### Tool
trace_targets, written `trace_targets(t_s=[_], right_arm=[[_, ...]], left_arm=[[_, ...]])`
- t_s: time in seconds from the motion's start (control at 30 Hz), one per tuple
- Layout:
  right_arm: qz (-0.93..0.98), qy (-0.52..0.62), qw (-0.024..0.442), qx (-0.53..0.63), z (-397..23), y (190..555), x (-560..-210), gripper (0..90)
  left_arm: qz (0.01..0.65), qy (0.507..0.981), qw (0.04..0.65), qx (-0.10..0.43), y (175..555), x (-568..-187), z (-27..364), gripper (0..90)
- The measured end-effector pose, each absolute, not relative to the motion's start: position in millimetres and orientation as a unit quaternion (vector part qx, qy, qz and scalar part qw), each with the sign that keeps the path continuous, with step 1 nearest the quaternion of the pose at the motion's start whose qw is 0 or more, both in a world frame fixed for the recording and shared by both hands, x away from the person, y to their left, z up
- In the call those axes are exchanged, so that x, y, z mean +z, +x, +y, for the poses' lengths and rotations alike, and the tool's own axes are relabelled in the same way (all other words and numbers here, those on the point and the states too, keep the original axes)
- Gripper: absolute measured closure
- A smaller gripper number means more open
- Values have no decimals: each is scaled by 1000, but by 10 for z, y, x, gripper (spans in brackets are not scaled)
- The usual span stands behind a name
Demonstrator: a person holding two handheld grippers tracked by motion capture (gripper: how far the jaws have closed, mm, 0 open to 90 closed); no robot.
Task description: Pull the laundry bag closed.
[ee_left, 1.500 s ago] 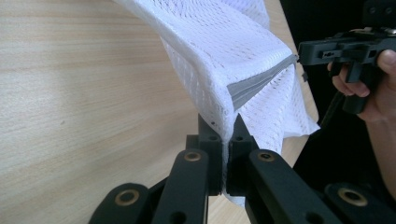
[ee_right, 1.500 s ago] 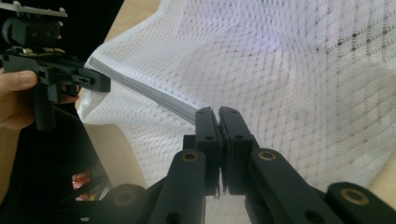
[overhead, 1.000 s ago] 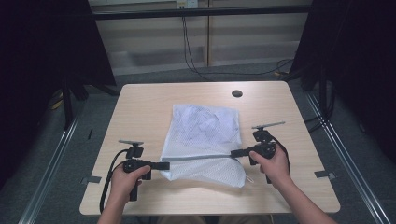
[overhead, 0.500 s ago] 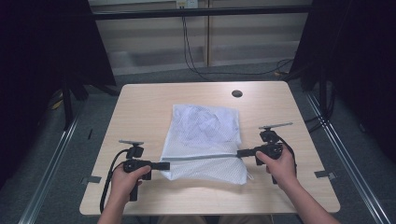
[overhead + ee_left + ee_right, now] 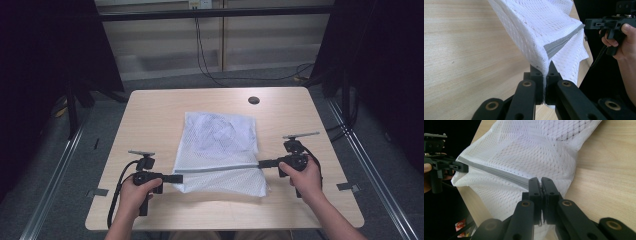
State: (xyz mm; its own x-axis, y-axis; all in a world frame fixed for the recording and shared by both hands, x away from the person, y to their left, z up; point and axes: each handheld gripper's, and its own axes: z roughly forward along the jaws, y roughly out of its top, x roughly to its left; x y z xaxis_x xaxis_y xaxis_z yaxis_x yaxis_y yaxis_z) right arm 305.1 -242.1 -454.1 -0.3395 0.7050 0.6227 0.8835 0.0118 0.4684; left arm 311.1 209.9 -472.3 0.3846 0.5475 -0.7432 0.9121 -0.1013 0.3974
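A white mesh bag (image 5: 218, 142) lies flat in the middle of the wooden table (image 5: 150, 120); something pale is bunched inside its far half. A grey zipper strip (image 5: 220, 169) runs across its near part, pulled straight between my two grippers. My left gripper (image 5: 179, 177) is shut on the strip's left end, my right gripper (image 5: 261, 163) on its right end. In the left gripper view the jaws (image 5: 546, 68) pinch the mesh bag (image 5: 536, 27) where the zipper (image 5: 560, 42) ends. In the right gripper view the jaws (image 5: 541, 180) clamp the zipper (image 5: 496, 173).
A round dark hole (image 5: 253, 100) sits near the table's far edge. Cables (image 5: 202, 55) hang behind the table. The near edge of the table (image 5: 225, 222) is close under both hands. Bare wood lies to the left and right of the bag.
My right gripper has moved to the right and slightly forward, drawing the zipper strip taut and spreading the bag's near part. The left gripper has stayed put.
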Motion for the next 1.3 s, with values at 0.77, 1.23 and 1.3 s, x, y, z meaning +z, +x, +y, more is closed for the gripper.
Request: trace_targets(t_s=[0.77,1.23,1.3], right_arm=[[-713,-564,86,-408,-2458,3025,-4587,870],[-716,-555,27,-422,-2481,2984,-4544,657],[-719,-551,9,-424,-2486,2975,-4538,573]], left_arm=[[492,721,445,-200,3109,-4689,2078,801],[463,744,466,-121,3152,-4634,2081,261],[459,745,472,-111,3160,-4619,2085,244]])
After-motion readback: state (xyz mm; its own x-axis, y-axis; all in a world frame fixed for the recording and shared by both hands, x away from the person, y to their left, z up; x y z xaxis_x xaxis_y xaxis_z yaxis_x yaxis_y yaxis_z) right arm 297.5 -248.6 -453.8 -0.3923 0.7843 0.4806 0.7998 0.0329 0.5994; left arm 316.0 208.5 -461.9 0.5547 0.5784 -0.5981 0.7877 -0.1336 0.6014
